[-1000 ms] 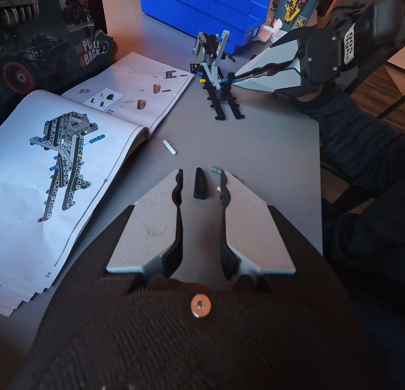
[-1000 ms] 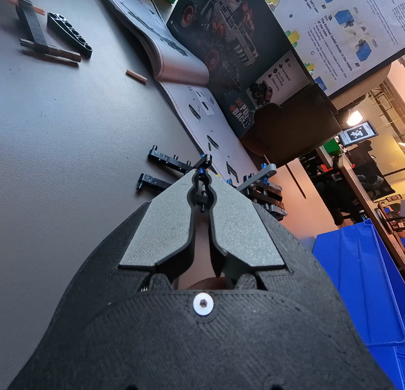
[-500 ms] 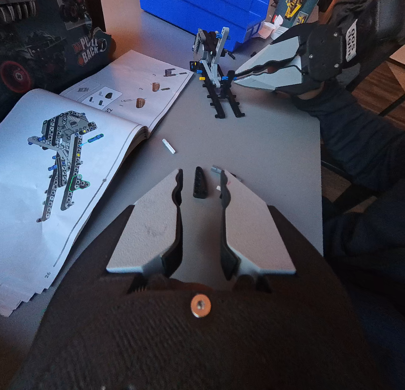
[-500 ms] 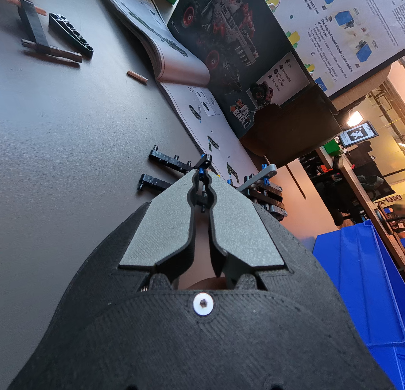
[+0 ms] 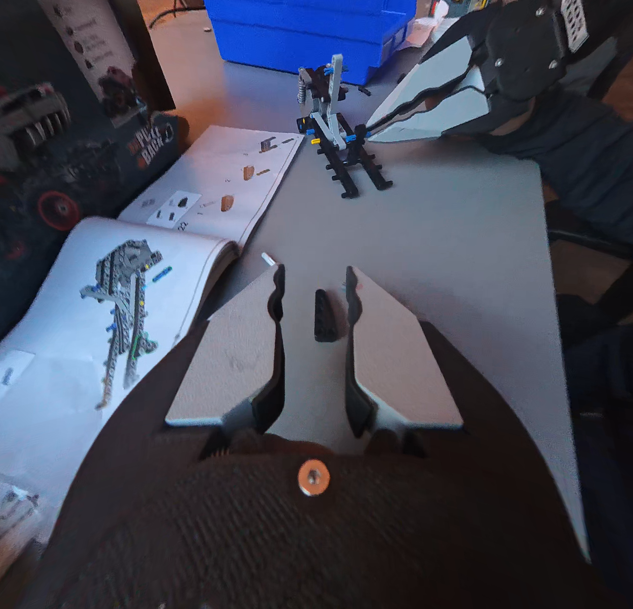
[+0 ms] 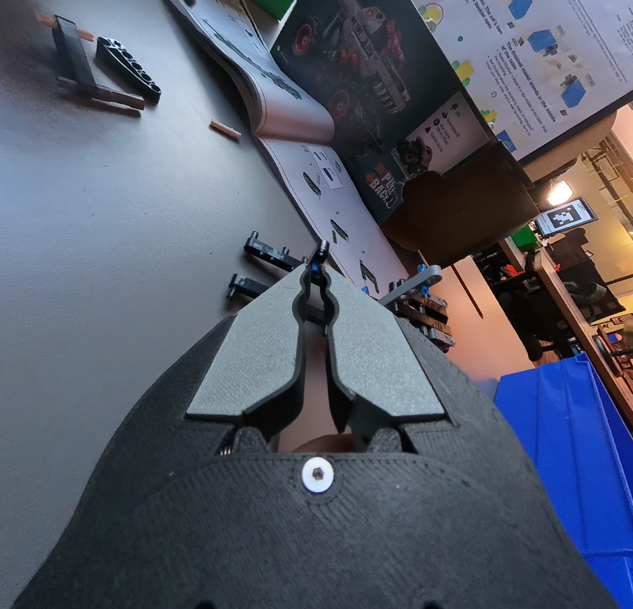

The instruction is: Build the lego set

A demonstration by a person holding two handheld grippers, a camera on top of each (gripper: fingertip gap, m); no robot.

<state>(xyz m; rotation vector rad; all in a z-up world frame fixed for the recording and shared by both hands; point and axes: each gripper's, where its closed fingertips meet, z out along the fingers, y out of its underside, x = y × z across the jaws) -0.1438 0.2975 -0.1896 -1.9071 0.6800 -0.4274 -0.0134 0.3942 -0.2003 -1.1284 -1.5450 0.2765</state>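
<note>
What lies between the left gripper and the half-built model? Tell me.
Left wrist view: bare grey table between the left gripper and the model; the loose black beam sits between its fingers.

bench [image 5: 445,250]: smooth matt grey | left tongs [image 5: 314,277]: grainy matt grey faces, ribbed black printed body, metal screw | beam [image 5: 324,315]: glossy black plastic | booklet [image 5: 212,188]: paper, slight sheen | bin [image 5: 308,20]: glossy blue plastic

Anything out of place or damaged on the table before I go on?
Nothing stands out. Loose pieces lie flat on the table: a black beam between the open left tongs, a light pin beside the booklet.
</note>
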